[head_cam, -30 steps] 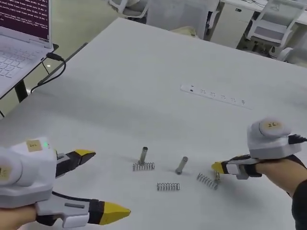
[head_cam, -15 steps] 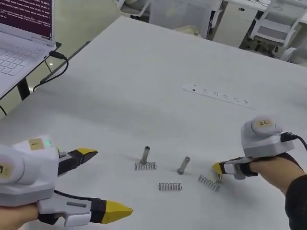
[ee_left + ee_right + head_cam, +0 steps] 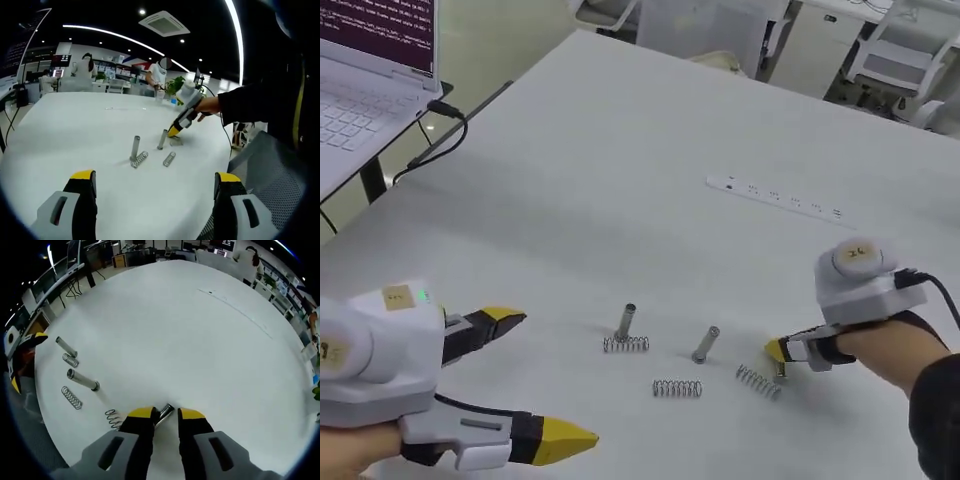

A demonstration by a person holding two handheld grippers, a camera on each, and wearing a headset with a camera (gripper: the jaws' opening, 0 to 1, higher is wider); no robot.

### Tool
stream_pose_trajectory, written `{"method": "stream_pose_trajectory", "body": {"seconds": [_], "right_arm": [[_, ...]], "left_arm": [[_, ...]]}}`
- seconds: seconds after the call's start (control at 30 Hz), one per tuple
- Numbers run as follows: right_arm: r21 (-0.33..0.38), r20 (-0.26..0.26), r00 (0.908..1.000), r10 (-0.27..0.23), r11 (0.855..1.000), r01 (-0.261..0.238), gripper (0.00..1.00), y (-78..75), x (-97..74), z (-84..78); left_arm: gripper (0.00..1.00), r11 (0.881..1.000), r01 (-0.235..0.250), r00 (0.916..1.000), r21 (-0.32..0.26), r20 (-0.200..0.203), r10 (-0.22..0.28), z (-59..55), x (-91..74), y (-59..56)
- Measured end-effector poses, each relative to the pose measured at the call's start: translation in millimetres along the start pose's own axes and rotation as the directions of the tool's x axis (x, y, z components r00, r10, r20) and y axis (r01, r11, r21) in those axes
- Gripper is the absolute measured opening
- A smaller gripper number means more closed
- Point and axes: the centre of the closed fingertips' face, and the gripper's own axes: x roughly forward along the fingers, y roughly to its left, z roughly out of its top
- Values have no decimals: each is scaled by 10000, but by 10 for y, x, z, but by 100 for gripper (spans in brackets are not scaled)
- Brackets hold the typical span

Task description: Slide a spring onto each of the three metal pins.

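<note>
The left hand-held gripper (image 3: 535, 378) is nearest the person, held low over the near edge of the white table (image 3: 620, 180), with its yellow-tipped jaws released and spread wide, nothing between them. Ahead of it in the head view, the middle spring (image 3: 677, 388) lies flat on the table, apart from the pins. To its right, the right spring (image 3: 757, 380) lies flat just beside the tip of the right hand-held gripper (image 3: 780, 352). In the right gripper view, the jaws of this gripper are drawn in close on either side of the third pin (image 3: 164, 415), which lies slanted between the yellow tips; whether they actually clamp it cannot be told. Slightly farther on, the left spring (image 3: 623, 344) lies at the foot of the left pin (image 3: 625, 322), beside the pin and not threaded onto it; this pin stands upright. The centre pin (image 3: 705, 344) is bare and stands tilted between the left pin and the right hand-held gripper. Well beyond these parts, a white power strip (image 3: 775, 198) lies flat on the table. Off the table's far left edge is an open laptop (image 3: 360, 110), with a dark cable (image 3: 435, 140) at its side
</note>
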Motion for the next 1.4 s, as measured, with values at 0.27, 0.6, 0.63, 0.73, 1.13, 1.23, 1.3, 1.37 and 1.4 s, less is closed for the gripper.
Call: {"method": "stream_pose_trajectory", "body": {"seconds": [0.27,0.6,0.63,0.73,1.13,1.23,1.3,1.37,1.4], "right_arm": [[-564,-46,10000,27,9984,-30,12,23,6,4],[-819,-163,9998,140,9965,-153,9,52,8,4],[-816,-159,9997,163,9965,-175,9,56,6,6],[-873,-153,9997,193,9960,-206,8,61,5,7],[-951,-17,9998,191,9953,-191,6,70,-48,-3],[-928,42,9998,198,9955,-193,5,77,-79,3],[-965,190,9996,211,9952,-192,5,61,-109,35],[-961,263,9994,208,9952,-181,5,60,-135,49],[-986,323,9993,178,9950,-145,5,56,-145,59]], "left_arm": [[95,10000,-10,10000,-56,-11,10,-11,-5,5],[94,10000,-12,10000,-79,-45,12,-19,-18,-3],[94,10000,-12,10000,-88,-41,12,-18,-19,-3],[93,10000,-5,10000,-96,-47,4,-17,-20,-5],[92,10000,31,10000,-30,-44,-31,10,-18,-19],[92,10000,35,10000,-17,-44,-35,13,-18,-22],[92,10000,56,10000,-13,-42,-56,17,-16,-28],[92,10000,71,10000,6,-34,-71,25,-14,-33],[92,10000,75,10000,11,-30,-75,27,-12,-34]]}}
